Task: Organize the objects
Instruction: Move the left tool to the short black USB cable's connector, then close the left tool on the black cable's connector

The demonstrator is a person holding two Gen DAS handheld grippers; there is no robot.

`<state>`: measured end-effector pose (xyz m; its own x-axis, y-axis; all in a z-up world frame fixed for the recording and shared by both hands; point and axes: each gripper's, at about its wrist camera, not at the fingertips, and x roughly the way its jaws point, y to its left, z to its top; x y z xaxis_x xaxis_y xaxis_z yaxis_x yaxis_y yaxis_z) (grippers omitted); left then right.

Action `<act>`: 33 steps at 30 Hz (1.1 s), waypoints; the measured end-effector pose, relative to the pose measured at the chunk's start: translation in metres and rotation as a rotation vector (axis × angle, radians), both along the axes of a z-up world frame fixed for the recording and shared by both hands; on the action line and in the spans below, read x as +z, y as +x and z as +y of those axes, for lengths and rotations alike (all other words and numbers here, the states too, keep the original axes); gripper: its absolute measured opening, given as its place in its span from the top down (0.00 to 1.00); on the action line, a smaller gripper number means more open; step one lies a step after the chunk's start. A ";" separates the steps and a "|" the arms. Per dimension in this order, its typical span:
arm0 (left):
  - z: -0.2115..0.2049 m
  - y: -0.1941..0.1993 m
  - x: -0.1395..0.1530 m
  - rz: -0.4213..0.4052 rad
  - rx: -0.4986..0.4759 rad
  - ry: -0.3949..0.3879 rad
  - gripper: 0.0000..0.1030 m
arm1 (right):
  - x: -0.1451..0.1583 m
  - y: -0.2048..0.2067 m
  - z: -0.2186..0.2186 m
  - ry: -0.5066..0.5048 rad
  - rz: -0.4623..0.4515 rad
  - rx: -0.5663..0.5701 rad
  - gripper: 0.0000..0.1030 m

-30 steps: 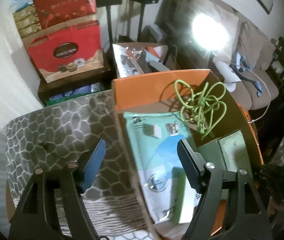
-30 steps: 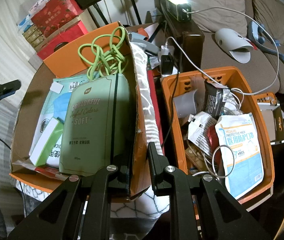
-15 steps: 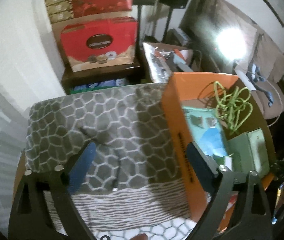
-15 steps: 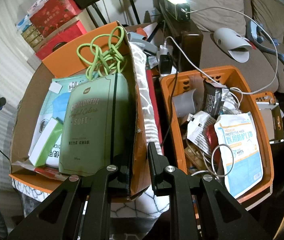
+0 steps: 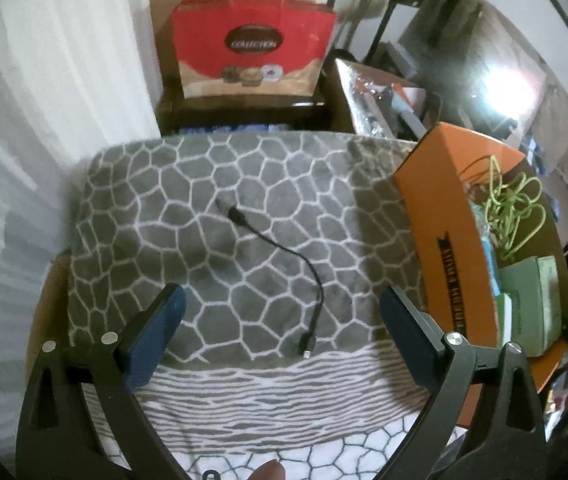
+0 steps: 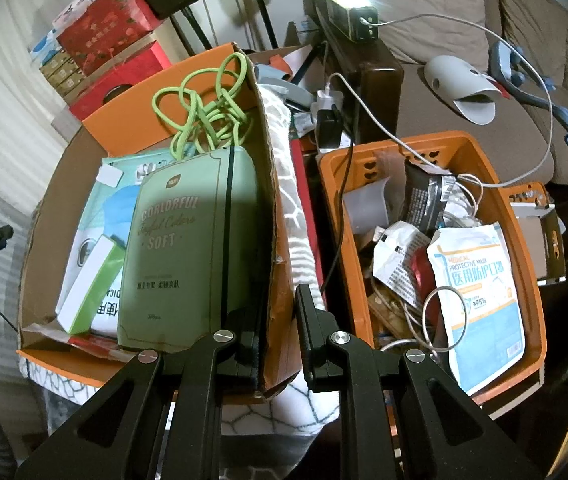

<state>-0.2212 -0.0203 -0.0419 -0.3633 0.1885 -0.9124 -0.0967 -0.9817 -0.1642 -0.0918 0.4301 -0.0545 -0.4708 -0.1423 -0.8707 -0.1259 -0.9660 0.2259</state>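
**Ana:** Left wrist view — short black cable (image 5: 284,268) lying loose on the grey patterned cloth (image 5: 163,208), one plug at the far end, the other nearest the camera. Left gripper (image 5: 281,322) hangs over it, jaws spread wide, nothing in them.

**Ben:** Where does it sit against the jaws?

**Ana:** Between the two fingers, slightly right of centre, the near plug just ahead of the gap. Not touching either pad (image 5: 155,340).

**Ben:** How would it handle, you reckon?

**Ana:** Light and floppy, I'd say — thin cord, it'll droop from wherever it's pinched. The plug end looks the stiffest bit, so that or the cord just behind it seems the best hold. Soft cloth underneath may give a little as the tips press in.

**Ben:** And the other hand?

**Ana:** Right gripper (image 6: 279,320) is clamped shut on the side wall of the cardboard box (image 6: 271,216), which sits just right of the cable. Inside — a green cord (image 6: 203,108), a green pack (image 6: 191,248), some packets. An orange basket (image 6: 520,232) of clutter stands beside it.
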 end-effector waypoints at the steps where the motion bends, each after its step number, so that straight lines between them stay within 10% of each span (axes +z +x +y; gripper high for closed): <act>1: -0.004 -0.002 -0.004 -0.010 0.010 0.008 0.06 | 0.000 0.000 0.000 0.001 -0.001 0.000 0.84; 33: -0.027 -0.091 -0.077 -0.092 0.201 0.042 0.78 | -0.002 -0.001 0.000 0.025 -0.006 -0.004 0.84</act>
<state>-0.3122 -0.0473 -0.1188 -0.3131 0.1591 -0.9363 0.1171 -0.9719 -0.2044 -0.0929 0.4299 -0.0568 -0.4660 -0.1182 -0.8768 -0.1312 -0.9708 0.2006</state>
